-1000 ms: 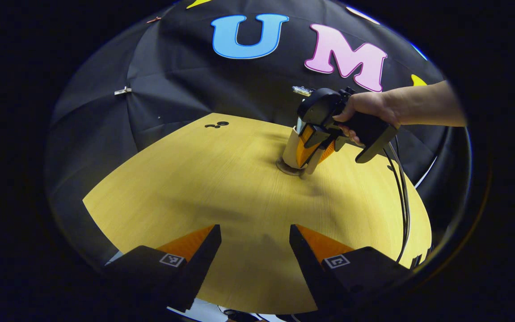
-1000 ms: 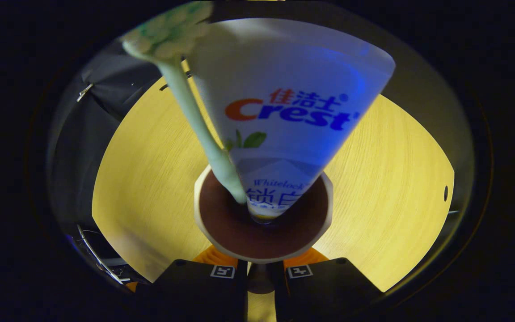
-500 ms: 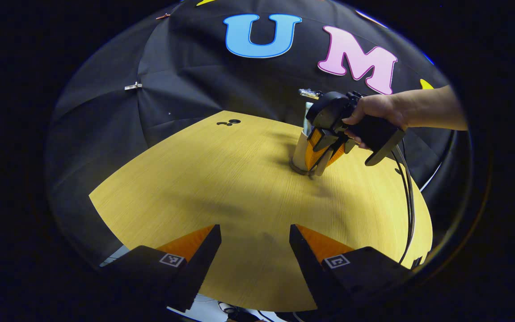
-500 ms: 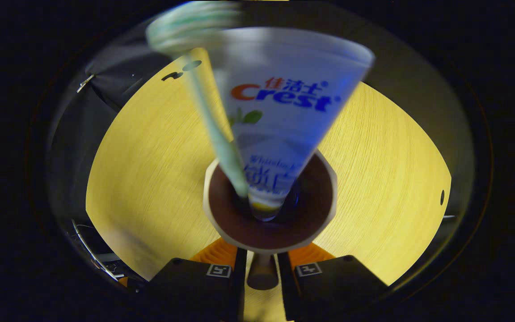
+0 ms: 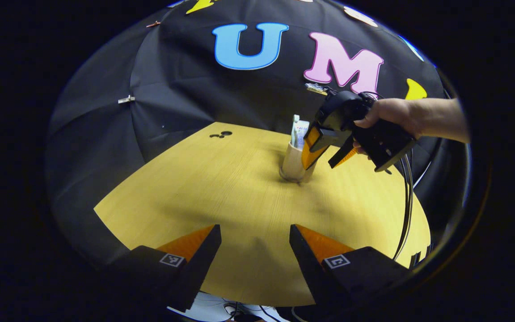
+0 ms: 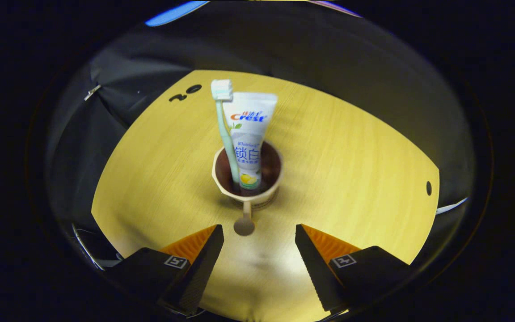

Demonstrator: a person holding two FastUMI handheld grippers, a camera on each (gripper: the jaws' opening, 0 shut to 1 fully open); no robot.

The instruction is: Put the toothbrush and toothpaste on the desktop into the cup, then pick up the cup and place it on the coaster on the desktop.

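A beige cup [image 5: 292, 162] stands upright on a round coaster [image 5: 289, 178] at the far middle of the yellow table. A white toothpaste tube [image 6: 249, 134] and a pale green toothbrush [image 6: 224, 129] stand in the cup [image 6: 221, 182], whose handle [image 6: 244, 222] points toward my right gripper. My right gripper [image 6: 259, 250] is open and holds nothing, a little back from the cup. In the left gripper view a hand holds that right gripper [image 5: 318, 166] raised just right of the cup. At the table's near edge, my left gripper [image 5: 255, 250] is open and holds nothing.
Small dark holes [image 5: 221, 134] mark the table's far left edge, and another hole [image 6: 428, 188] sits near its right edge. Black cables [image 5: 405, 201] hang from the right gripper over the table's right side. Bare wood table [image 5: 204, 192] lies between the cup and my left gripper.
The right gripper opened, let go of the cup and drew back and up from it. The cup now stands free on the coaster. The left gripper has barely moved.
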